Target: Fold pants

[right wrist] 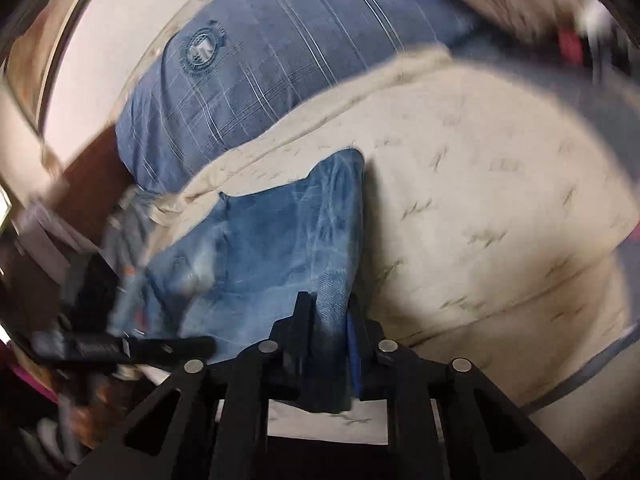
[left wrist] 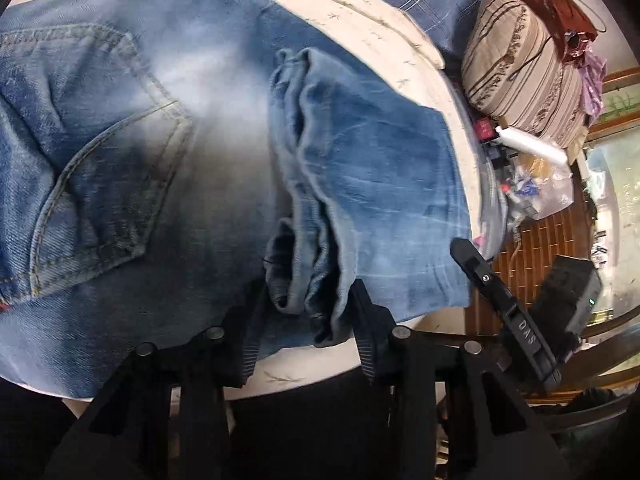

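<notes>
Faded blue jeans [left wrist: 168, 168] lie on a cream bedspread [left wrist: 360, 12], back pocket at the left. The leg ends are folded over the seat, their bunched hems [left wrist: 304, 216] between my left gripper's fingers. My left gripper [left wrist: 310, 304] stands open around the hems, fingers wide apart. My right gripper [right wrist: 330, 308] is shut on a fold of the jeans [right wrist: 280, 248] and holds it up off the bedspread [right wrist: 500, 200]. The right gripper also shows in the left wrist view [left wrist: 516, 304], at the jeans' right edge.
A blue plaid pillow [right wrist: 248, 76] lies at the head of the bed. A striped bundle [left wrist: 528, 68], a white bottle [left wrist: 532, 144] and plastic bags [left wrist: 540, 188] clutter the wooden surface right of the bed. The left gripper's finger [right wrist: 132, 350] shows at the right wrist view's lower left.
</notes>
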Demonstrator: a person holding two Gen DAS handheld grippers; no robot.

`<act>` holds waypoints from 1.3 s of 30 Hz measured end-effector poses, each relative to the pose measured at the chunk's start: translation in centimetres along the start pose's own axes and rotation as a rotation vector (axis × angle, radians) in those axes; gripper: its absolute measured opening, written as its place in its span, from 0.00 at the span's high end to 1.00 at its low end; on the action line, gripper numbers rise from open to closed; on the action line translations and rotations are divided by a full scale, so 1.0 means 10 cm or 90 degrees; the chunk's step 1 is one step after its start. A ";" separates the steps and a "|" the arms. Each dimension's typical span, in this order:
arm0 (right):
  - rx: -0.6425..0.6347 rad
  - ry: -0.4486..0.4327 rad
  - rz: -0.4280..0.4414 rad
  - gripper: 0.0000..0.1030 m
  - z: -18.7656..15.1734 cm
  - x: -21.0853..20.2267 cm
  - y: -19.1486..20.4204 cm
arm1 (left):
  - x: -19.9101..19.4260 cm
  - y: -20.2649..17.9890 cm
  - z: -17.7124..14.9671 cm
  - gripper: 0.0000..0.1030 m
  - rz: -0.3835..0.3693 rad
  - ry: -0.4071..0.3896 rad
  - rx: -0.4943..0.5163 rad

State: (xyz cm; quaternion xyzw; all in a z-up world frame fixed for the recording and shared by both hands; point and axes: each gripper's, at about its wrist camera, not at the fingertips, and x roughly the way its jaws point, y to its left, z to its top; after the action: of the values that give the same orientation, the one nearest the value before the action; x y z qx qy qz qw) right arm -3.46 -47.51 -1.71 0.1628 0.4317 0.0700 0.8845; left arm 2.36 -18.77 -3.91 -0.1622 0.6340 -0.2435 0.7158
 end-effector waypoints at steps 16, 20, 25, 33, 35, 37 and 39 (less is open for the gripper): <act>-0.049 0.056 0.146 0.44 0.61 0.59 1.28 | -0.64 0.26 -0.21 0.53 0.030 -0.088 0.040; -0.084 0.069 0.060 0.34 0.21 0.41 1.19 | -1.00 0.45 -0.14 0.48 0.037 -0.139 0.041; -0.057 0.083 0.024 0.34 -0.12 0.23 0.98 | -1.51 1.13 -0.03 0.47 0.000 -0.209 -0.081; -0.202 0.049 0.050 0.32 -0.33 0.15 1.73 | -1.74 2.02 -0.06 0.42 -0.018 -0.240 -0.222; -0.267 0.042 0.064 0.32 -0.43 0.20 2.07 | -1.69 2.10 -0.07 0.42 -0.013 -0.233 -0.231; -0.319 0.028 0.077 0.32 -0.55 0.23 2.36 | -1.66 2.17 -0.08 0.42 -0.028 -0.234 -0.243; -0.381 0.015 0.075 0.32 -0.67 0.28 2.65 | -1.64 2.25 -0.05 0.42 -0.049 -0.224 -0.259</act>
State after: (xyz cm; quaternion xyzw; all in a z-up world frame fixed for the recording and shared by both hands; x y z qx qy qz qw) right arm -6.56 -20.40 1.64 -0.0812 0.3915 0.2474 0.8825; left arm 3.79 9.02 -2.64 -0.3666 0.5290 -0.1063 0.7579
